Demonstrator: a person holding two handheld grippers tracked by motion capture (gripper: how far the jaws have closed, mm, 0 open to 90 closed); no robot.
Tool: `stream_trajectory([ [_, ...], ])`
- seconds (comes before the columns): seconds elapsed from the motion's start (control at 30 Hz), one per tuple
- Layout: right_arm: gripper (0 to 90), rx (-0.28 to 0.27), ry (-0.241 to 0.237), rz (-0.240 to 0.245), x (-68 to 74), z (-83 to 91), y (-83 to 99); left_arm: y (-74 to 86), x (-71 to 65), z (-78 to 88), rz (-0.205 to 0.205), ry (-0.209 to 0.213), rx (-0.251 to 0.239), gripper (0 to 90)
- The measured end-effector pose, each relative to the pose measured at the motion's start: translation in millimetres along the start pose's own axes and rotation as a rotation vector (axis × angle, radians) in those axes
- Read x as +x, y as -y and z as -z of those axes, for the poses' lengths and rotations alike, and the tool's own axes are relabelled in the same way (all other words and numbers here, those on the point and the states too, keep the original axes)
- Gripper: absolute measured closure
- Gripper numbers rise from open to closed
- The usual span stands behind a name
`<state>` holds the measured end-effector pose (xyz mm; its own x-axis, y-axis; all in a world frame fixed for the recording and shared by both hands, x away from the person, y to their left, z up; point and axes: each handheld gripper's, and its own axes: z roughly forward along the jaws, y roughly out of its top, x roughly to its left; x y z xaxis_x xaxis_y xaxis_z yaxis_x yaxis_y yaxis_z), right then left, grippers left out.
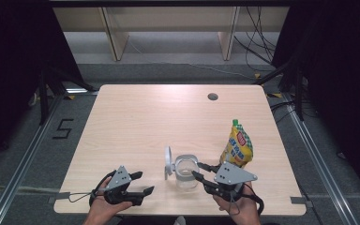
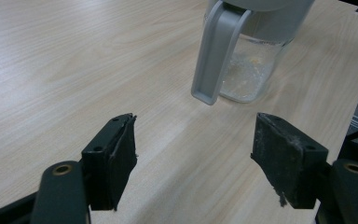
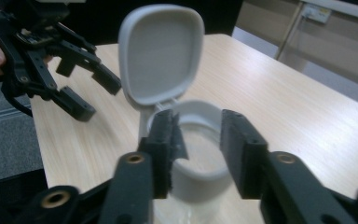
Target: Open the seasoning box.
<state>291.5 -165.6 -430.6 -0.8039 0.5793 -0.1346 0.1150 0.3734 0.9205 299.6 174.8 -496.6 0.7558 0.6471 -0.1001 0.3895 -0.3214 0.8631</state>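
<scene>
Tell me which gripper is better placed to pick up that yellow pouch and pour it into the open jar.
Probably the right. The right gripper is at the jar, and the yellow pouch stands just beyond it on the same side. The left gripper, jaws open with nothing between them, sits across the jar from the pouch.

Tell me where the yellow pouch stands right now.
In the high view the yellow pouch stands upright on the table's right half, just beyond the right tool and right of the open-lidded jar.
</scene>
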Motion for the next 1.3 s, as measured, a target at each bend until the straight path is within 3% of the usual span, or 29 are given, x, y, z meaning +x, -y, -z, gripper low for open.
stream_trajectory([
  [0.13,58.6,0.010,0.013,-0.023,-4.0,11.6,10.5,0.0,0.7,0.4,0.004,-0.003,-0.002,28.7],
  [0.23,55.4,0.013,0.036,-0.044,-5.0,16.7,17.1,0.6,-0.5,-0.3,0.029,-0.002,-0.005,28.0],
  [0.43,50.9,0.050,0.060,-0.096,-9.9,28.4,33.3,0.0,0.0,-0.4,0.005,-0.003,0.004,27.0],
  [0.57,48.4,0.076,0.068,-0.139,-10.7,36.7,41.8,-0.4,-0.1,0.4,0.015,-0.010,0.007,26.1],
  [0.6,48.2,0.069,0.080,-0.127,-12.0,38.8,43.8,0.0,-1.4,0.0,0.042,-0.013,0.002,26.0],
  [0.63,48.0,0.080,0.087,-0.147,-10.7,41.4,45.7,-0.2,-0.8,0.0,0.034,-0.014,0.001,25.8],
  [0.67,47.6,0.077,0.095,-0.134,-11.8,43.6,48.1,-0.5,0.6,0.3,0.017,-0.008,0.003,25.6],
  [0.83,45.6,0.095,0.116,-0.176,-9.9,54.8,59.4,-0.7,0.7,0.5,0.022,-0.008,0.006,24.5],
  [0.9,44.9,0.098,0.143,-0.168,-12.8,60.4,62.7,-0.4,1.0,0.2,0.017,-0.023,0.004,24.2],
  [0.93,44.2,0.100,0.151,-0.207,-11.6,62.6,64.0,-0.6,0.5,0.5,0.024,-0.024,0.010,24.1],
  [1.0,42.6,0.106,0.182,-0.209,-14.9,66.9,67.1,-0.6,1.3,0.0,0.027,-0.019,0.011,23.9],
  [1.13,40.1,0.116,0.227,-0.263,-22.3,70.3,73.9,0.1,-0.4,-1.5,0.053,-0.029,0.006,23.6],
  [1.23,37.5,0.131,0.251,-0.293,-28.7,71.2,79.4,-0.6,0.9,-1.9,0.032,-0.019,0.012,23.6],
  [1.3,34.8,0.112,0.258,-0.281,-33.7,70.5,81.3,-0.4,1.7,-1.7,0.023,-0.019,0.021,23.9],
])
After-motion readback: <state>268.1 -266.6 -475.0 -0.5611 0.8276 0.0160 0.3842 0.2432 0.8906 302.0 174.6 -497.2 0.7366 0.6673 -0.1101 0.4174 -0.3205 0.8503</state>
